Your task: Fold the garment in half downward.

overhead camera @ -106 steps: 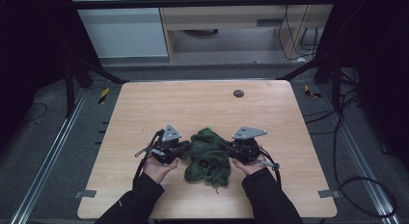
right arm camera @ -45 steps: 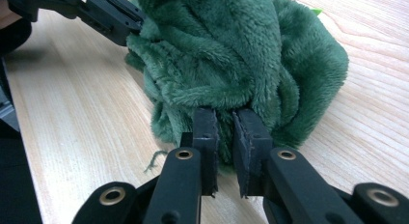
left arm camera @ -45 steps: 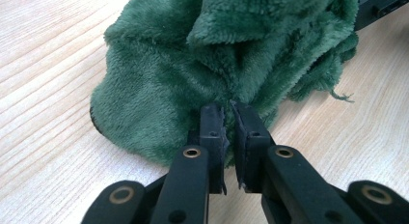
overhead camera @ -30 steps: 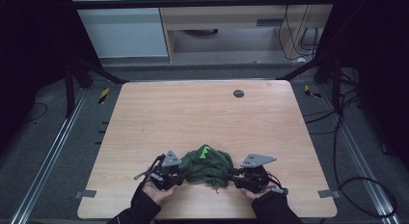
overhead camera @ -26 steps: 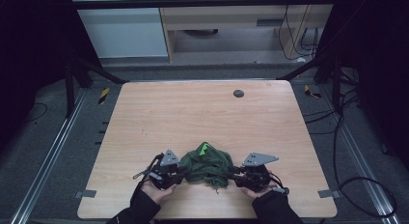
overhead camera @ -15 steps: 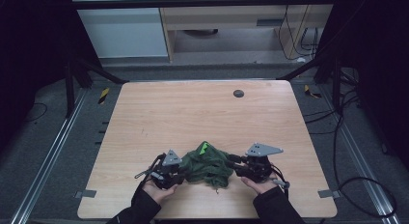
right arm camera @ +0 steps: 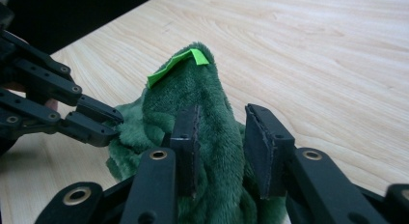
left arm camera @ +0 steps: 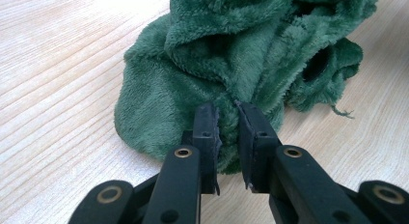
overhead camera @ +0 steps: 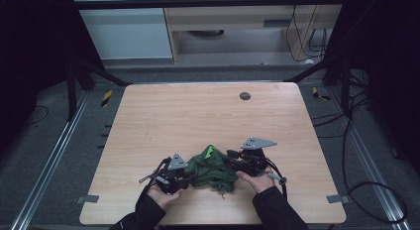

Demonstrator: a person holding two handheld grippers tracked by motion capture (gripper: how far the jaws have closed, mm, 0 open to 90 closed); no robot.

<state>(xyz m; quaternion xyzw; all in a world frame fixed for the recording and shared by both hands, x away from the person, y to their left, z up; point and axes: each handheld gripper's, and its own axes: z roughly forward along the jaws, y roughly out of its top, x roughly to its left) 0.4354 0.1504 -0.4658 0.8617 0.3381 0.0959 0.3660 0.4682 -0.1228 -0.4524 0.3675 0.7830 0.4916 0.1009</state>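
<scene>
Since half a second ago: right claw (overhead camera: 232,156) lifted slightly farther from the near edge, grey three-cornered plate (overhead camera: 258,143) now higher over the worktop (overhead camera: 198,116); left claw (overhead camera: 187,176) roughly where it was.

Green fleece cloth (overhead camera: 213,168): bunched in a heap near the front edge of the worktop, between the two claws, one peak raised with a bright green tag (overhead camera: 210,151) at its tip.

Left claw, left gripper view (left arm camera: 227,137): jaws nearly together, a thin fold of the green fleece cloth (left arm camera: 241,55) pinched between the pads, remainder of the heap resting on the wood beyond.

Right claw, right gripper view (right arm camera: 222,151): jaws partly apart, a thick ridge of the green fleece cloth (right arm camera: 202,118) between them; left pad pressed into the pile, right pad at the edge of the fabric, firm clamping not certain. Bright green tag (right arm camera: 178,62) at the crest of the ridge. Left claw (right arm camera: 113,125) entering from the left of that view, tips buried in the lower part of the heap.

Hands: left hand (overhead camera: 161,193) and right hand (overhead camera: 255,180) behind the claws, dark sleeves at the bottom edge of the high view.

Far side of the worktop: small dark round disc (overhead camera: 244,95), well apart from the cloth.
</scene>
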